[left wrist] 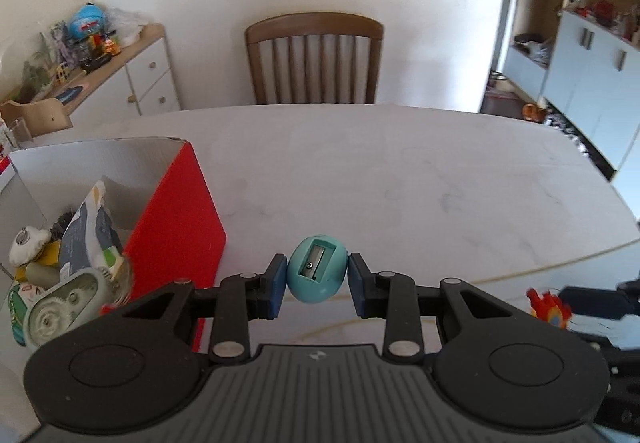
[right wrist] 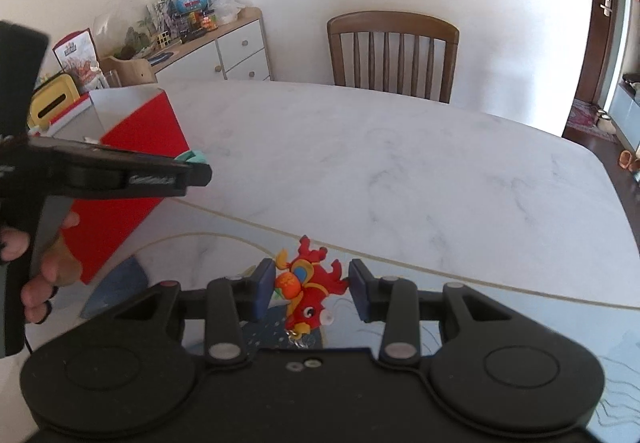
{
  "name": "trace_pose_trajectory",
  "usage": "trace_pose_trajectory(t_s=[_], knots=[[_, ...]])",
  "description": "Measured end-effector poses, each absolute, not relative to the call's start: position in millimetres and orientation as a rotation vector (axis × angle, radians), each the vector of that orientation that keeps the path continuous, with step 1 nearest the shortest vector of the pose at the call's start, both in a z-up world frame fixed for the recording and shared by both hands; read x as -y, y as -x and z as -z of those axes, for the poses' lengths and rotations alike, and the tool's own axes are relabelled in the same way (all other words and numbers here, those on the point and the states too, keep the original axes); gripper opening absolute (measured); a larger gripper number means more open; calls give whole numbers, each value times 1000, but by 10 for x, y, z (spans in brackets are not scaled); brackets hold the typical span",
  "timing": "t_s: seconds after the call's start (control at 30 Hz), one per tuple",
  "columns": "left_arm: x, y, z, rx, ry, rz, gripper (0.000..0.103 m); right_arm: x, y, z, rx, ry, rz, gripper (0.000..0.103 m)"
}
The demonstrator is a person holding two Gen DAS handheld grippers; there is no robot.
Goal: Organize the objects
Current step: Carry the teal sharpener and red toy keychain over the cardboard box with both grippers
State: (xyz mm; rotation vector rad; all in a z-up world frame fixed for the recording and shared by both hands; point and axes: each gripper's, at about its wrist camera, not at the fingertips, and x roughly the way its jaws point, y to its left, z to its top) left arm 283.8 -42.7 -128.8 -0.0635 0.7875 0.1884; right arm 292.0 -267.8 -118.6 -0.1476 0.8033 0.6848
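**Two grippers, each with one small item; red box at left**

Left gripper (left wrist: 317,280): clenched on a teal egg-shaped sharpener (left wrist: 317,269). The blue pads (left wrist: 276,289) press the sharpener's two sides, its blade slot facing the camera. The sharpener is held above the table (left wrist: 400,183), just right of the box (left wrist: 176,219). Seen from the right wrist, this gripper (right wrist: 192,169) shows side-on in front of the box's red wall (right wrist: 132,179), a sliver of the teal sharpener (right wrist: 194,156) at its tip; a hand (right wrist: 44,263) grips its handle.

Right gripper (right wrist: 312,289): a red fish charm (right wrist: 308,291) sits between its fingers, touching the left pad (right wrist: 264,291); contact on the right pad cannot be told, so its hold is uncertain. The charm is low over the near edge of the table (right wrist: 400,163). From the left wrist it appears at far right (left wrist: 548,309), well apart from the sharpener.

Box: open-topped, red outside, white inside, on the table's left part. Contents: a tape dispenser (left wrist: 64,307), a folded packet (left wrist: 88,231), other small objects not identifiable.

Beyond: a wooden chair (left wrist: 314,57) at the table's far side; a white dresser (left wrist: 132,79) with clutter on top, against the wall at left.
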Motion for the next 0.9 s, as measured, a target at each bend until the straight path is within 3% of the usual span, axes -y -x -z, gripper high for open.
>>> trace_pose_trajectory(t_s=[0.4, 0.9], knots=[[219, -2295, 864, -766, 88, -105, 32, 2654, -2489, 630, -738, 174, -705, 38], [-421, -1747, 372, -713, 56, -79, 32, 1903, -1982, 54, -628, 288, -764, 39]])
